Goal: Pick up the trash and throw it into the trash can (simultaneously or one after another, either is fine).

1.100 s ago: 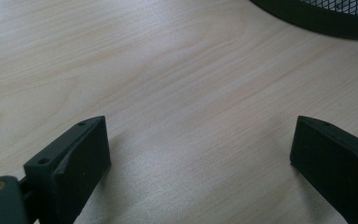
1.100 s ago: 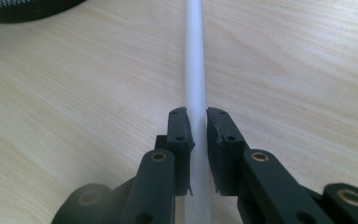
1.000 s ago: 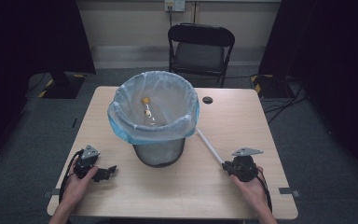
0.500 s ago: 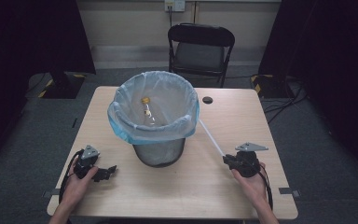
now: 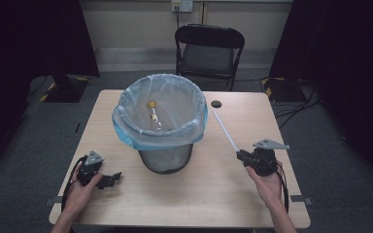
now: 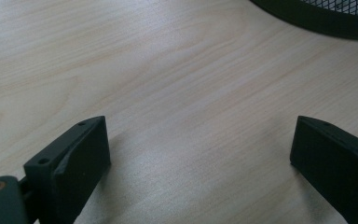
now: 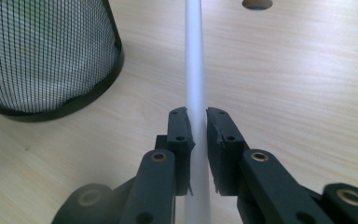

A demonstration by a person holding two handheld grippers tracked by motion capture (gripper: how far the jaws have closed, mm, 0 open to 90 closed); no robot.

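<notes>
The desk (image 5: 126, 204) carried a mesh bin (image 5: 165, 158) lined with a blue bag (image 5: 126, 131), standing between the two tongs. The left tongs (image 6: 200, 149) gaped wide over bare wood, holding nothing. The right tongs (image 7: 196, 135) were clamped on the near end of a thin white tube (image 7: 195, 70), which reached ahead of them beside the bin. It looked light, stiff and smooth, possibly plastic; gripped so near its end, it would likely swing and slip, so a hold nearer mid-length seemed safer.
</notes>
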